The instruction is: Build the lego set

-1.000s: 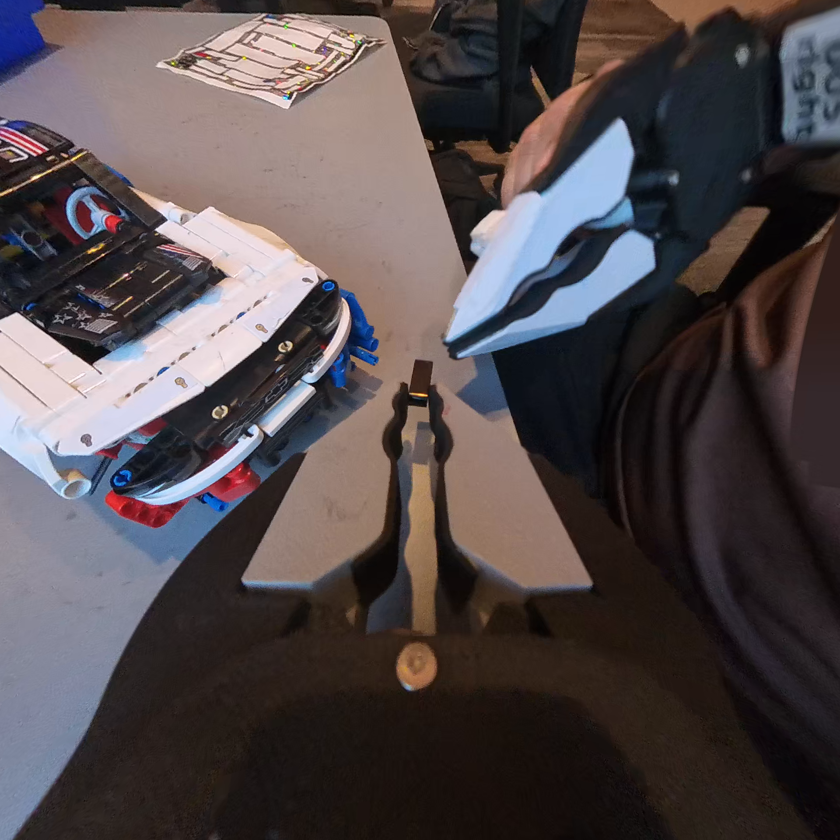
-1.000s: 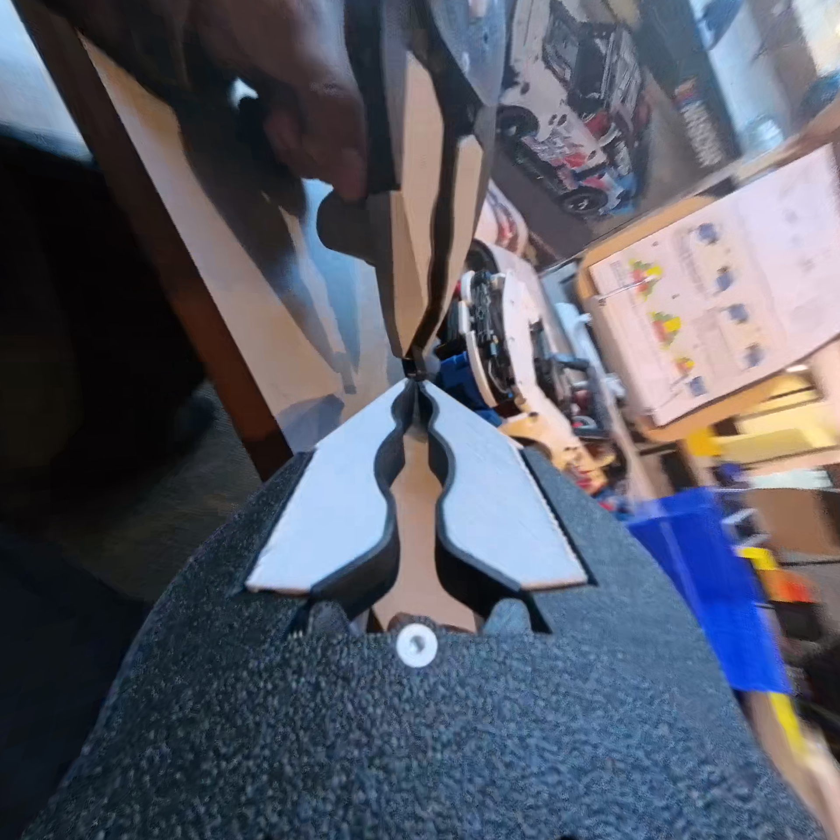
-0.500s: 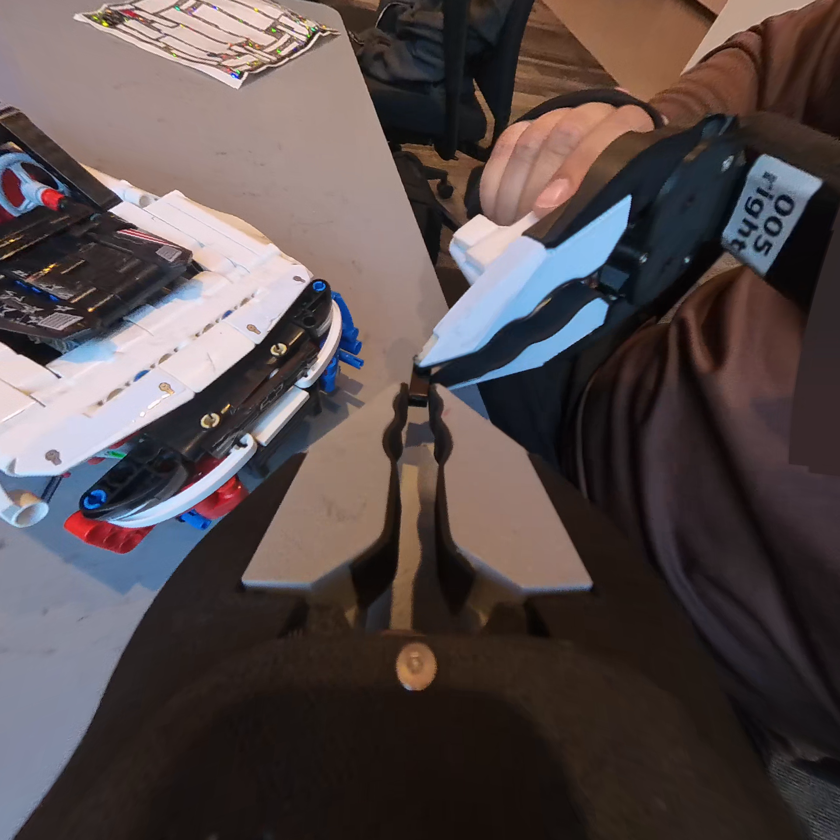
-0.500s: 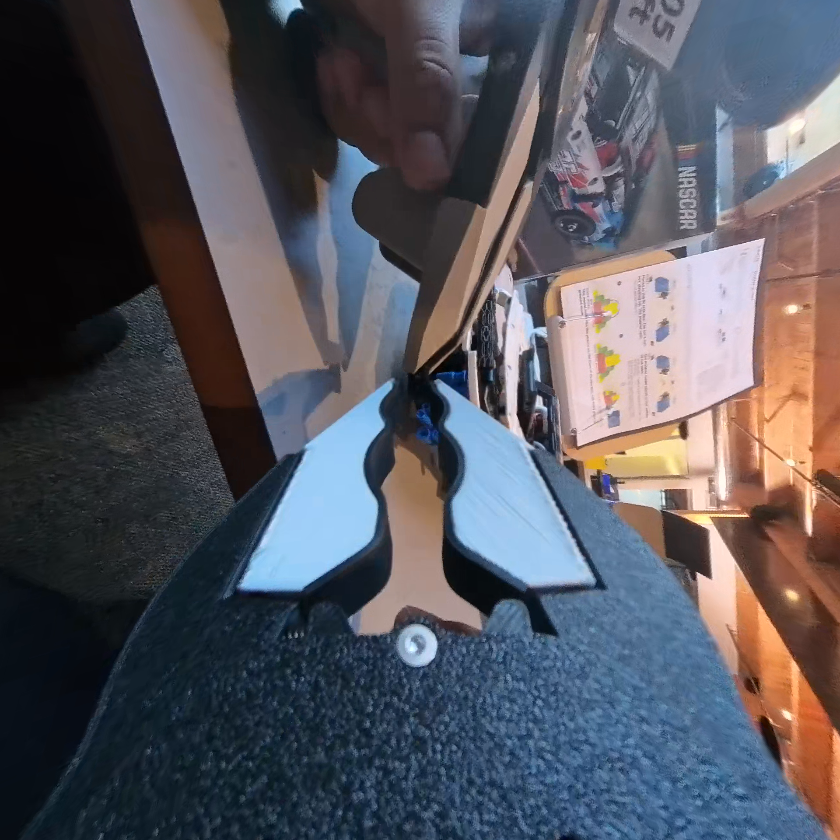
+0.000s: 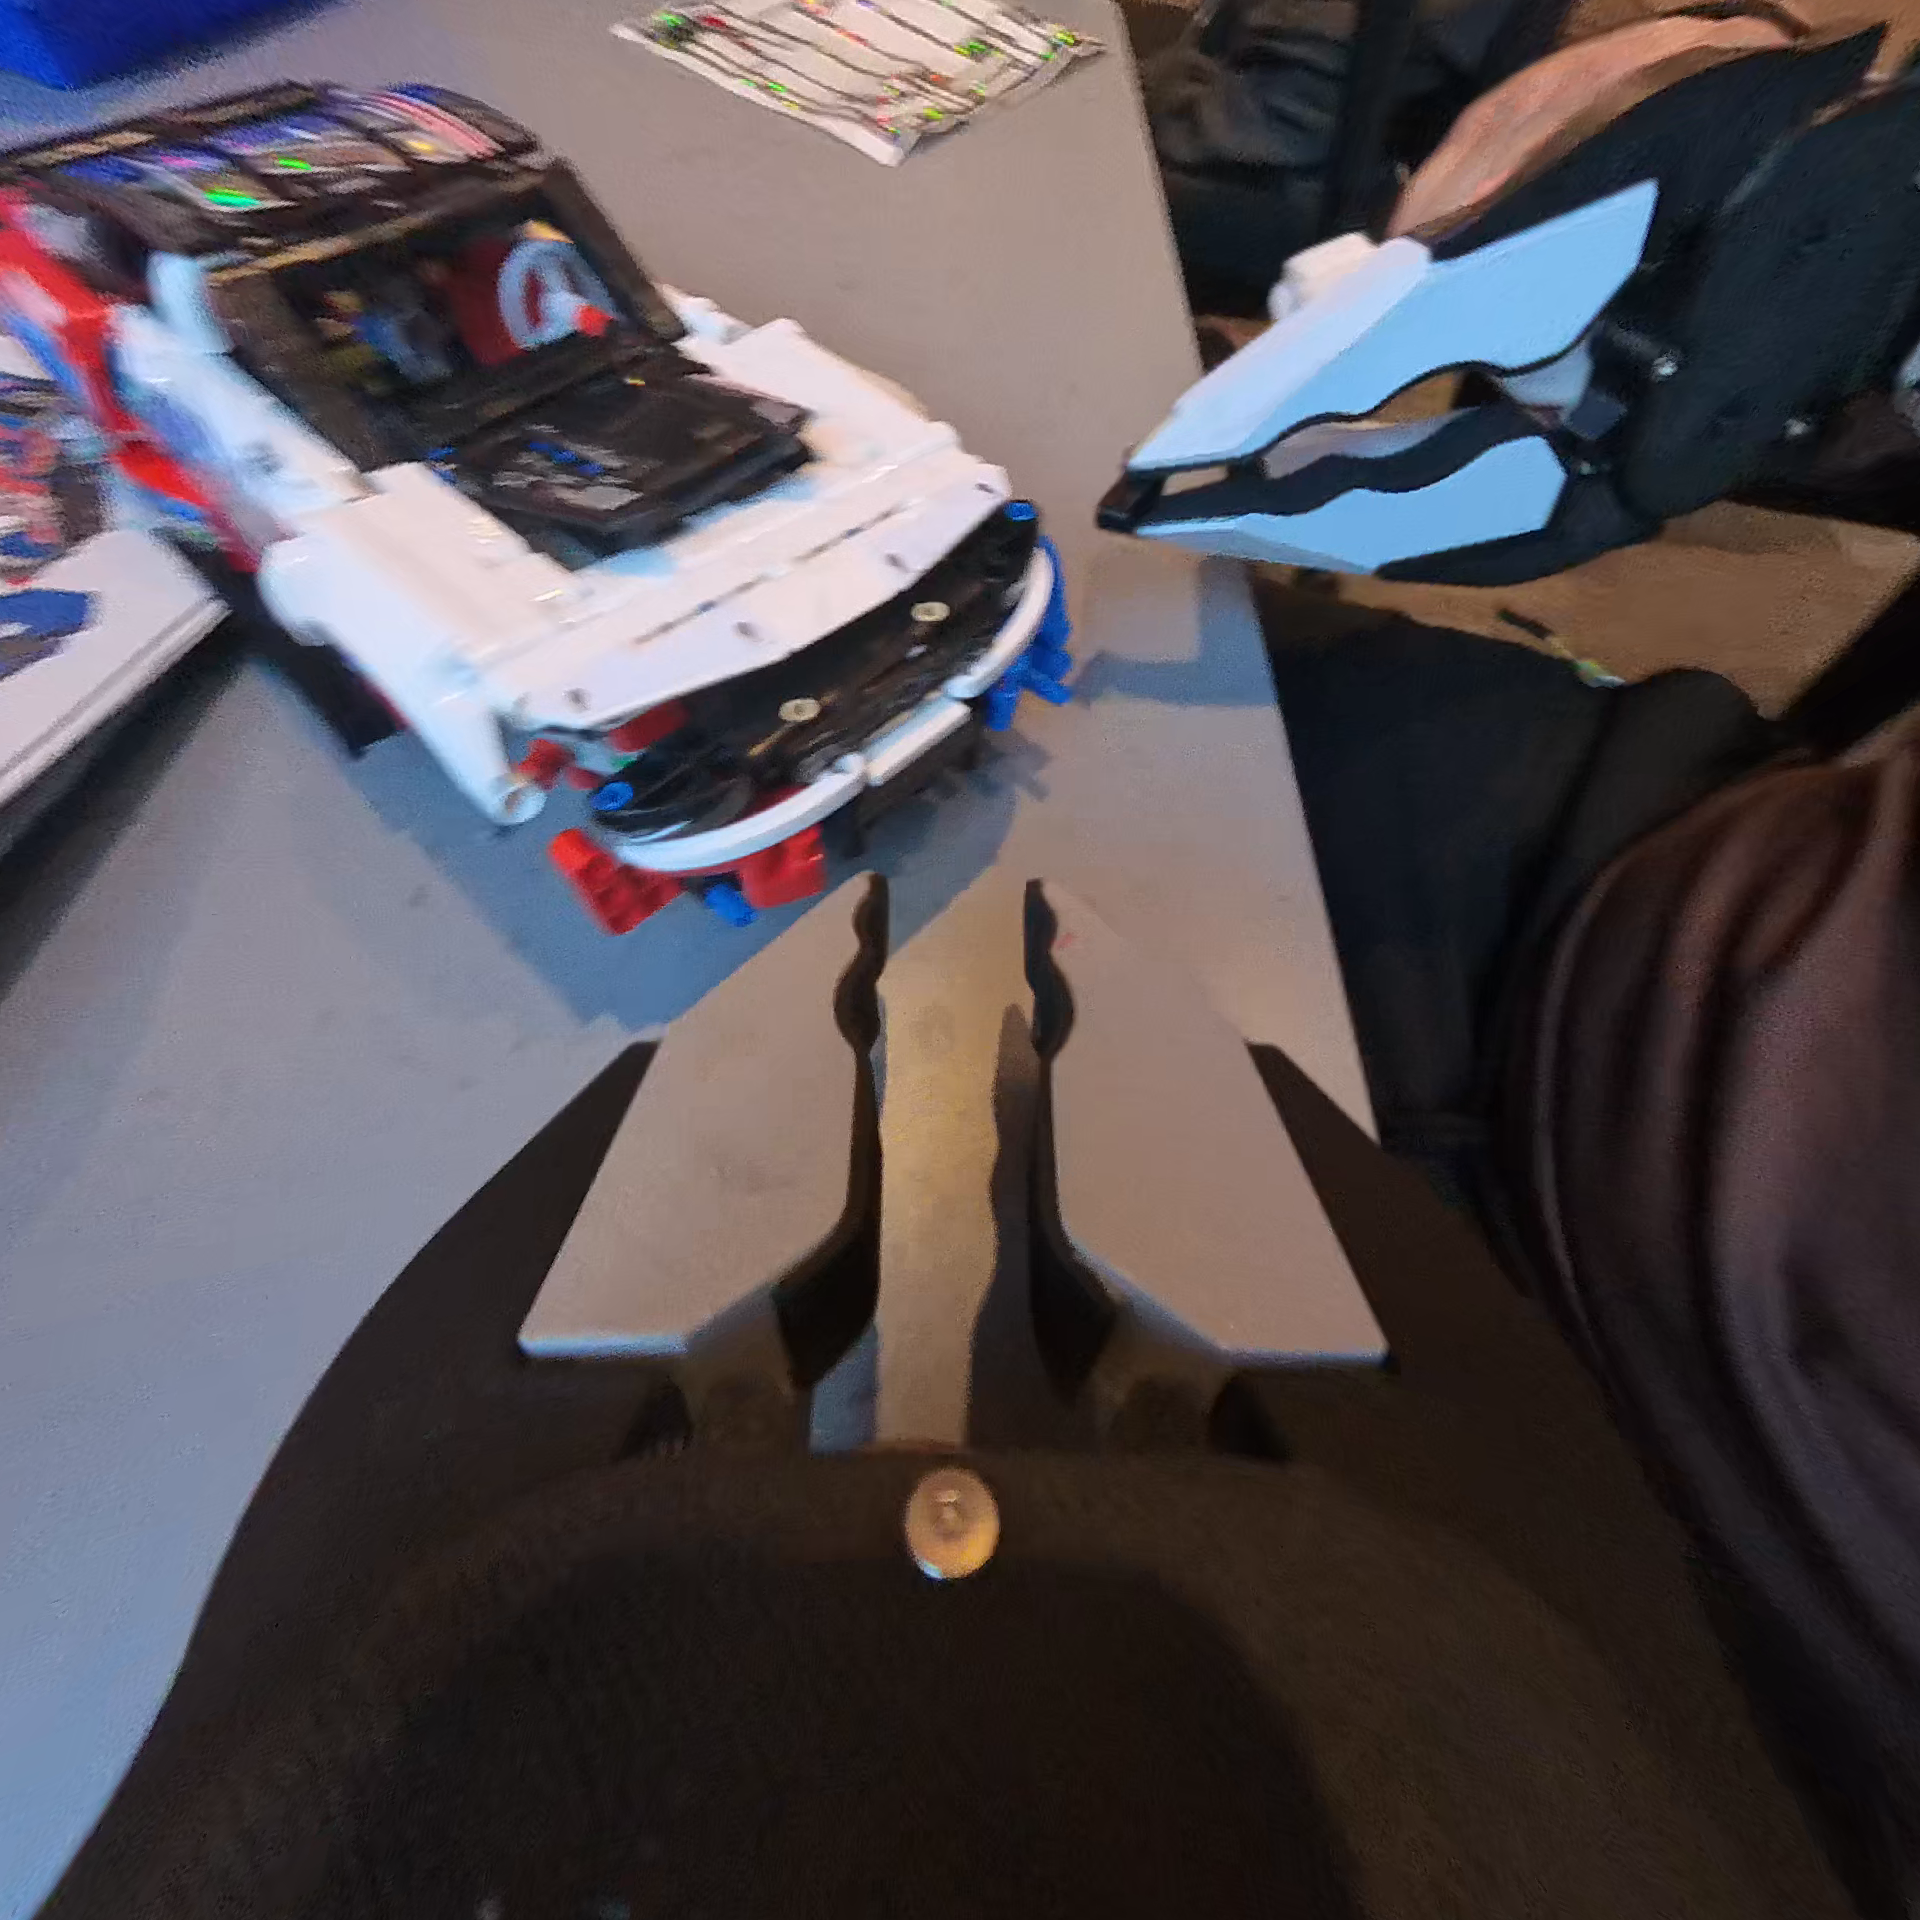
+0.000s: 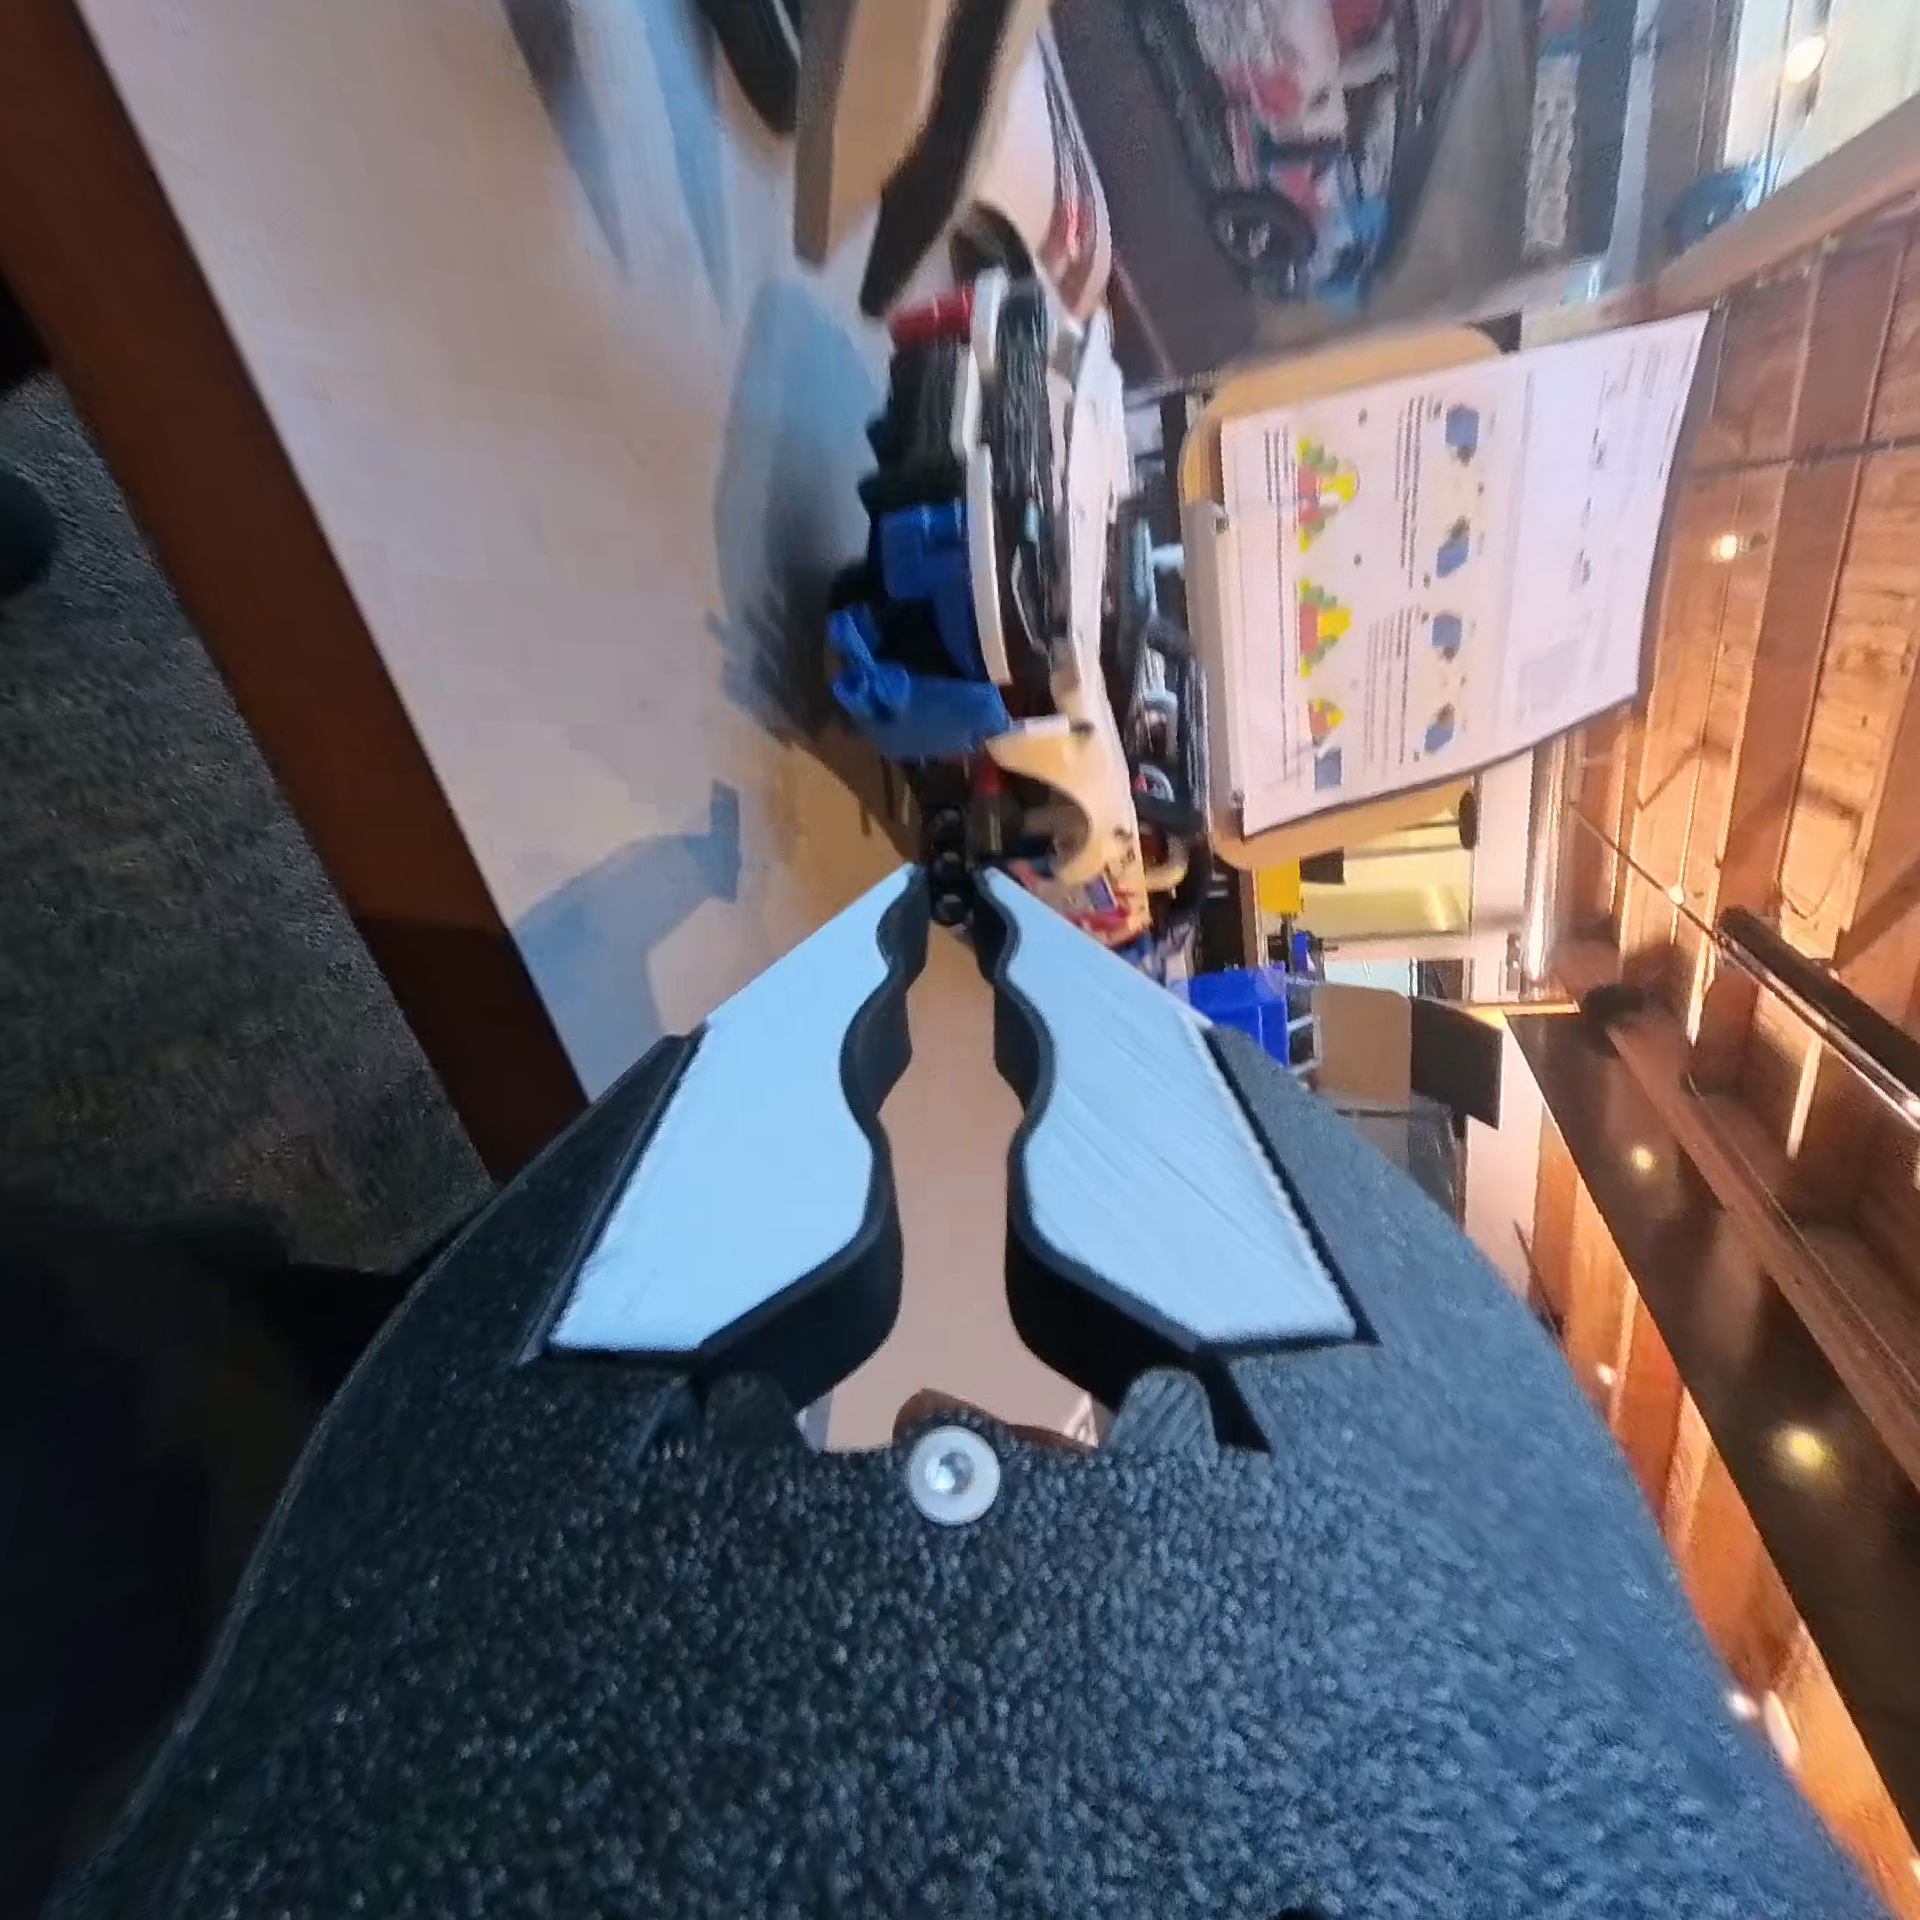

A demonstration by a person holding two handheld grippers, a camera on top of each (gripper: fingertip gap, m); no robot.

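Note:
A white, black and red lego car (image 5: 623,540) stands on the grey table (image 5: 260,1091), its blue-pinned front end toward me. My left gripper (image 5: 954,904) is open and empty, just in front of the car's bumper. My right gripper (image 5: 1122,509) hovers at the table's right edge, level with the car's front, shut on a small black lego piece (image 5: 1114,511). In the right wrist view the right gripper (image 6: 948,896) pinches that black piece (image 6: 948,902) at its tips, with the car (image 6: 997,499) just beyond. The left gripper (image 6: 883,114) shows blurred at the top.
A sticker sheet (image 5: 862,62) lies at the far end of the table. A booklet (image 5: 62,644) lies left of the car. The table edge (image 5: 1278,831) runs close on the right, with a person's brown sleeve (image 5: 1714,1195) beyond. A paper-covered board (image 6: 1434,582) stands behind. My hands' fingertips stand some 11 cm from each other.
My left gripper held the small black piece; the right gripper closed on it and took it. My left gripper has opened and pulled back; the right has moved off toward the car's front.

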